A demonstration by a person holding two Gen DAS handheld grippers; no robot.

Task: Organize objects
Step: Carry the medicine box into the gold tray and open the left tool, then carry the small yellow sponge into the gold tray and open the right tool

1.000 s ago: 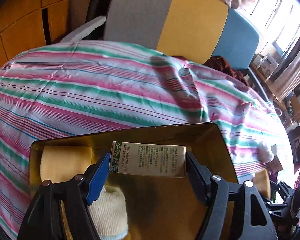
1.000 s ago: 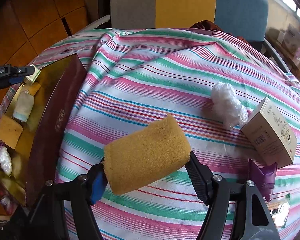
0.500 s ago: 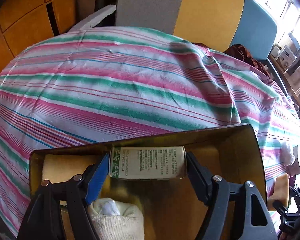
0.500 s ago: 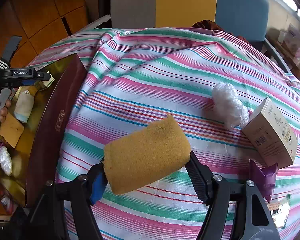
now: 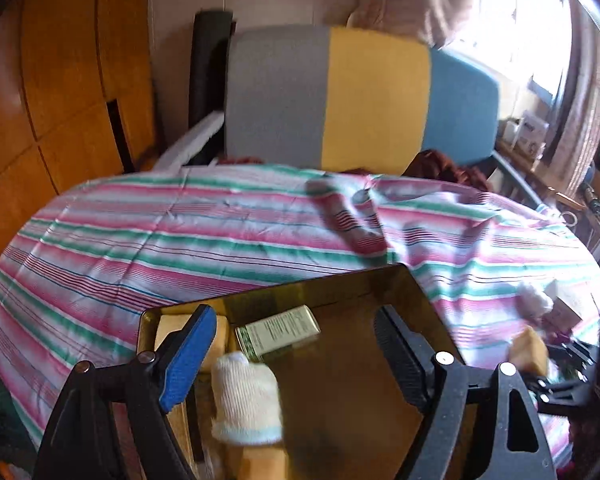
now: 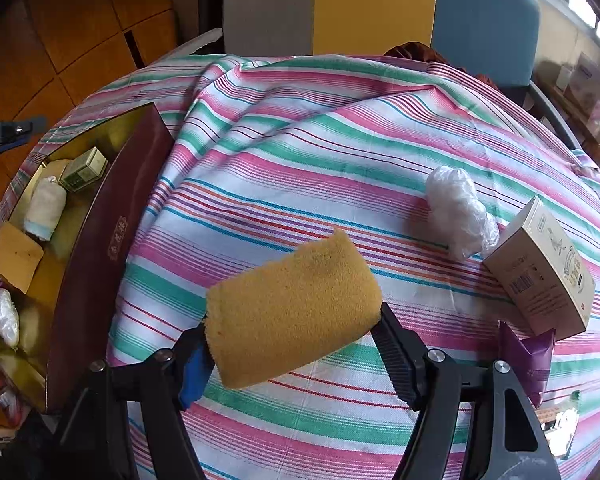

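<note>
The left hand-held gripper (image 5: pixel 296 350) hangs over the gold-lined tray (image 5: pixel 414 288) with its jaws wide apart and nothing between them. The small green box (image 5: pixel 278 332) lies in the tray's far corner, at about 11 o'clock from the jaws, tilted and clear of both fingers. Just beside it at 7 o'clock lies a rolled white sock (image 5: pixel 246 398), with a tan sponge piece (image 5: pixel 220 334) behind the blue pad. These sit close together along one end of the tray, which I judge is meant to leave bare floor for what comes next.

The right hand-held gripper (image 6: pixel 292 346) is clamped on a sponge (image 6: pixel 292 314), held above the striped cloth (image 6: pixel 300 168) that covers the surface. The sponge is gripped across its short sides and sticks out ahead of the jaws, a hold that should let it be lowered flat. The tray (image 6: pixel 96 240) stands at 9 o'clock in this view, well apart from the sponge; the green box (image 6: pixel 84 170) and sock (image 6: pixel 46 208) show inside it.

Still out on the cloth at 2 o'clock are a crumpled plastic bag (image 6: pixel 458 214), touching or nearly touching a carton (image 6: pixel 540 270), and a purple packet (image 6: pixel 526 358) at the carton's near edge. The sorting looks roughly half done; the sponge seems the next thing bound for the tray.
</note>
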